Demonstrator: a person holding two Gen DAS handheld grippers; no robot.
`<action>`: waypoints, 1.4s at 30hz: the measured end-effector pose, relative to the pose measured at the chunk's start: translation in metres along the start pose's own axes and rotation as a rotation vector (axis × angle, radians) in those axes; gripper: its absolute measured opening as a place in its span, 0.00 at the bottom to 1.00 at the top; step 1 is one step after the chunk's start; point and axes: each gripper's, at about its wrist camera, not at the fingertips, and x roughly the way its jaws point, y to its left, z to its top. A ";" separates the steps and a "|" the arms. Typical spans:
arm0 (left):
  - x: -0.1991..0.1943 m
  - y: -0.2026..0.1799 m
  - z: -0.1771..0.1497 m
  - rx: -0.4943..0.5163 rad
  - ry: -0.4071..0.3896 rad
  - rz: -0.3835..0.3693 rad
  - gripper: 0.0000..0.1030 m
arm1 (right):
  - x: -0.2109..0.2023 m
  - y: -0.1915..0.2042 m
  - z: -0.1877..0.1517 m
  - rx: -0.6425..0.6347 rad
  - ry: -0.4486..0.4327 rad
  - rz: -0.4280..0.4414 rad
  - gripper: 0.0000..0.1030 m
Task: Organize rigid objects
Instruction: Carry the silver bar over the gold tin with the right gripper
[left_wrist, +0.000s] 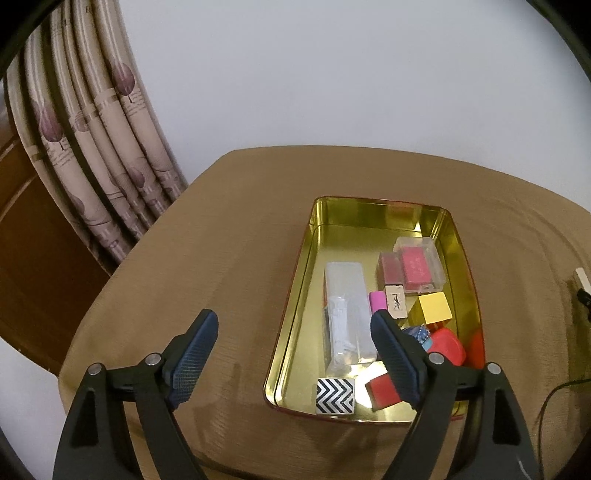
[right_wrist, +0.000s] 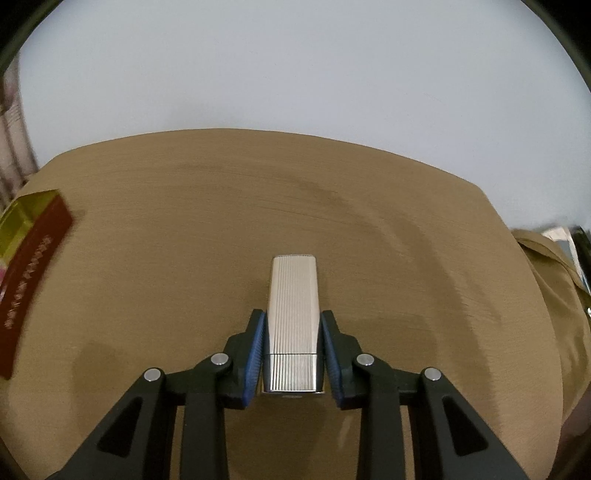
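A gold-lined tin (left_wrist: 369, 212) with a red outer wall sits on the brown table. Inside it lie a long clear plastic case (left_wrist: 347, 314), a black-and-white chevron block (left_wrist: 335, 396), a red block (left_wrist: 382, 393), a yellow cube (left_wrist: 436, 307), a pink box in a clear case (left_wrist: 419, 267) and other small items. My left gripper (left_wrist: 294, 317) hangs open over the tin's near left side, holding nothing. My right gripper (right_wrist: 292, 317) is shut on a ribbed silver case (right_wrist: 293, 306) above bare tabletop. The tin's red wall (right_wrist: 33, 236) shows at the far left of the right wrist view.
A patterned curtain (left_wrist: 92, 140) and dark wooden panelling (left_wrist: 33, 258) stand beyond the table's left corner. A white object (left_wrist: 583, 282) and a black cable (left_wrist: 554, 391) lie at the table's right edge. Some clutter (right_wrist: 569, 254) sits off the table's right side.
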 end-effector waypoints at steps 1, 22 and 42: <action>0.000 0.001 0.000 -0.005 0.001 -0.004 0.80 | -0.002 0.007 0.000 -0.012 -0.002 0.013 0.29; 0.007 0.027 0.003 -0.123 0.041 -0.023 0.85 | -0.069 0.153 0.021 -0.193 -0.079 0.300 0.29; 0.003 0.050 -0.008 -0.161 0.057 0.000 0.90 | -0.088 0.258 0.028 -0.319 -0.069 0.448 0.29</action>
